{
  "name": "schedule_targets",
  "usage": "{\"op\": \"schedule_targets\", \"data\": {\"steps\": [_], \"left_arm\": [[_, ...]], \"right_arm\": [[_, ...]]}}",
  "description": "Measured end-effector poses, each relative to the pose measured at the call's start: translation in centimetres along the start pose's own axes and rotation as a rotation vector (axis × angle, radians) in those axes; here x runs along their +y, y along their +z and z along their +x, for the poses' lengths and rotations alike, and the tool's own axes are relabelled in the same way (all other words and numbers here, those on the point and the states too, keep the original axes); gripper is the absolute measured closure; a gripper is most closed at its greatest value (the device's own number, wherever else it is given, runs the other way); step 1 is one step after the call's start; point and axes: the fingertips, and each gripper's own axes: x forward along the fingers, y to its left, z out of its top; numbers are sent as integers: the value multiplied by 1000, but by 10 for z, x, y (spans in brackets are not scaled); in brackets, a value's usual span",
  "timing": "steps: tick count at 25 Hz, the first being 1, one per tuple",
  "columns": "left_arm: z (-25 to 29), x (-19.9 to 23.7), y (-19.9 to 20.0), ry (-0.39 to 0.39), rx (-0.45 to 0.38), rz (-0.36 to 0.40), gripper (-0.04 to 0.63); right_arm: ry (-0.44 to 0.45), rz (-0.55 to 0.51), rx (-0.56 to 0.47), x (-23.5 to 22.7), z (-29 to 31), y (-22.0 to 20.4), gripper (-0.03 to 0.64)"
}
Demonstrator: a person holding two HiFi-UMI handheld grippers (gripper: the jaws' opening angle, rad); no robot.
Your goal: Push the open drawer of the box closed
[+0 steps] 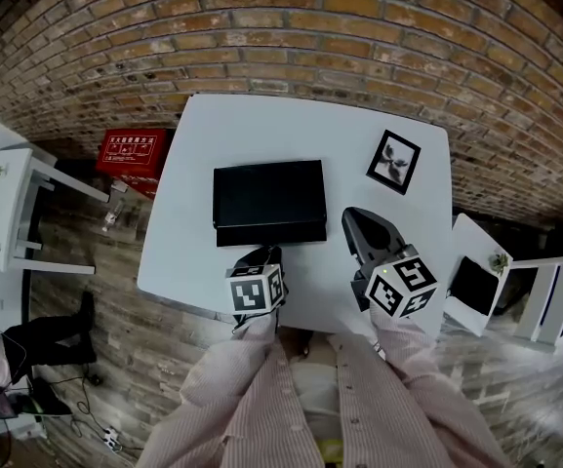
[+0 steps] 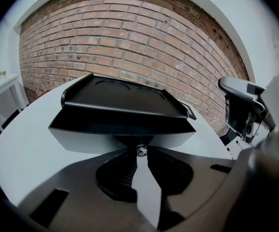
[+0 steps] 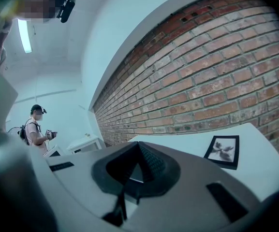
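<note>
- Behind the box (image 1: pixel 268 195): a brick wall (image 1: pixel 261 37), beyond the far edge of the white bench (image 1: pixel 261 125).
- Right of the box and a little farther back: a black-framed picture (image 1: pixel 393 161), flat on the bench, well apart from the box.
- Left of the box, down on the wooden floor (image 1: pixel 96 291): a red case (image 1: pixel 133 152); farther left, a white stand (image 1: pixel 3 208).
- Just right of the box, apart from it: right tongs (image 1: pixel 364 224), raised and tilted upward, tips pressed together, nothing between them.
- At the front of the box, near side: left tongs (image 1: pixel 257 256), level with the drawer (image 1: pixel 269 233), nearly closed, pinching the small metal knob (image 2: pixel 140 150) at the middle of the drawer front.
- About the middle of the bench: the box itself, low, flat, glossy black, with two round hollows in its lid.
- Under the front edge of the box: the drawer, black, pulled out a short way, a dark gap showing between its front and the lid.
</note>
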Motion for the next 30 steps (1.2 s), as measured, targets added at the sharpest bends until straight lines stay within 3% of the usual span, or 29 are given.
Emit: {"op": "schedule_targets", "data": {"steps": [30], "left_arm": [[19, 6, 26, 1, -18, 1, 531]], "right_arm": [[-39, 4, 1, -18, 10, 4, 614]]}}
